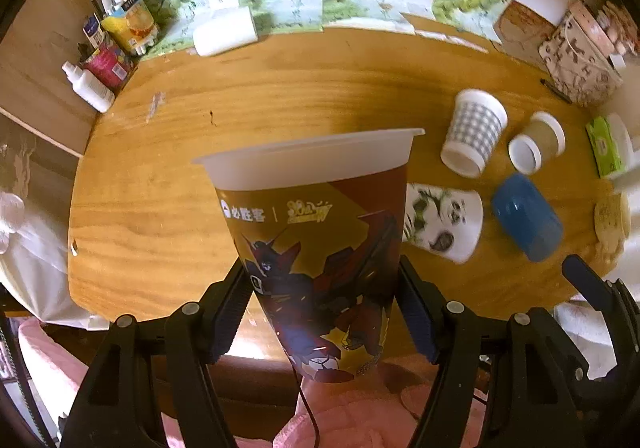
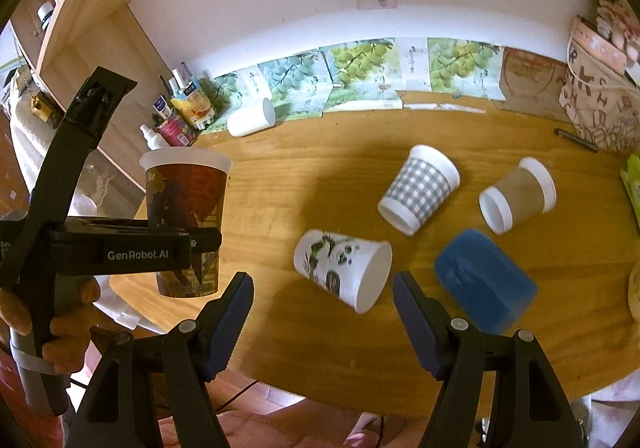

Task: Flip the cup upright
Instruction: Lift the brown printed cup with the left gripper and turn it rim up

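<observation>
My left gripper (image 1: pixel 324 308) is shut on a tall printed plastic cup (image 1: pixel 320 240) with a robot picture, held upright with its rim up, above the table's near left edge. The same cup (image 2: pixel 184 216) and the left gripper (image 2: pixel 200 244) show in the right wrist view at left. My right gripper (image 2: pixel 322 312) is open and empty, just in front of a panda-print paper cup (image 2: pixel 340 268) lying on its side, mouth toward the right. The panda cup also shows in the left wrist view (image 1: pixel 444 220).
On the wooden table (image 2: pixel 320 348) lie a checked cup (image 2: pixel 420 188), a brown-sleeved cup (image 2: pixel 516 196), a blue cup (image 2: pixel 484 280) and a white cup (image 2: pixel 252 118) at the back. Bottles (image 2: pixel 176 116) stand back left, a patterned bag (image 2: pixel 600 104) back right.
</observation>
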`<state>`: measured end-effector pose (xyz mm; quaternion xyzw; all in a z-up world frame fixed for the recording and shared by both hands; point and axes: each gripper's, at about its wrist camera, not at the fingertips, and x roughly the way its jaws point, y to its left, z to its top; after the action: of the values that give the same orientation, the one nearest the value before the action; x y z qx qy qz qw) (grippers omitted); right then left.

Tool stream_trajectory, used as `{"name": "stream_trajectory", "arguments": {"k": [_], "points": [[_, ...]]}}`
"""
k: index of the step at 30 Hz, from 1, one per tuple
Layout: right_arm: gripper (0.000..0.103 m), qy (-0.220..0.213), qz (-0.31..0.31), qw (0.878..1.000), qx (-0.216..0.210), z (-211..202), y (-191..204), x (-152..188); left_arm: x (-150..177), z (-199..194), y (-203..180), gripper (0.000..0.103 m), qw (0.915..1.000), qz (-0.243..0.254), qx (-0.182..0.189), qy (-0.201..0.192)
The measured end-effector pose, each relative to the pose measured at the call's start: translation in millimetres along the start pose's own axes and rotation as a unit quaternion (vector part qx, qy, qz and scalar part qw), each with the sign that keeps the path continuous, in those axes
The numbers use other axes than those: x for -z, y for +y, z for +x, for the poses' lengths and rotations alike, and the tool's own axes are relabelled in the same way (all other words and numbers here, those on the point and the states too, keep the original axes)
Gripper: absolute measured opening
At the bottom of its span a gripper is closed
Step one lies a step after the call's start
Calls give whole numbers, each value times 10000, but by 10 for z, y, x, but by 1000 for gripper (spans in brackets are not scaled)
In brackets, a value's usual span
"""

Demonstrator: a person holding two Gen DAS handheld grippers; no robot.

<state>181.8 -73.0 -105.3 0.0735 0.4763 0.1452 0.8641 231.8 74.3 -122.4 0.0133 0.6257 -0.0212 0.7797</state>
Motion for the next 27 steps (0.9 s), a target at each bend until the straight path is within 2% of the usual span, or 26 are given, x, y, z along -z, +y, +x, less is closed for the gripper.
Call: {"name": "stream_trajectory", "arguments": {"k": [12, 27], "points": [[73, 138, 291, 9995, -4, -197, -232, 395, 396, 119, -332, 73, 9990, 279, 78, 348], [73, 368, 739, 9961, 310, -334, -667, 741, 590, 409, -907, 73, 9930, 830, 347, 761]]}}
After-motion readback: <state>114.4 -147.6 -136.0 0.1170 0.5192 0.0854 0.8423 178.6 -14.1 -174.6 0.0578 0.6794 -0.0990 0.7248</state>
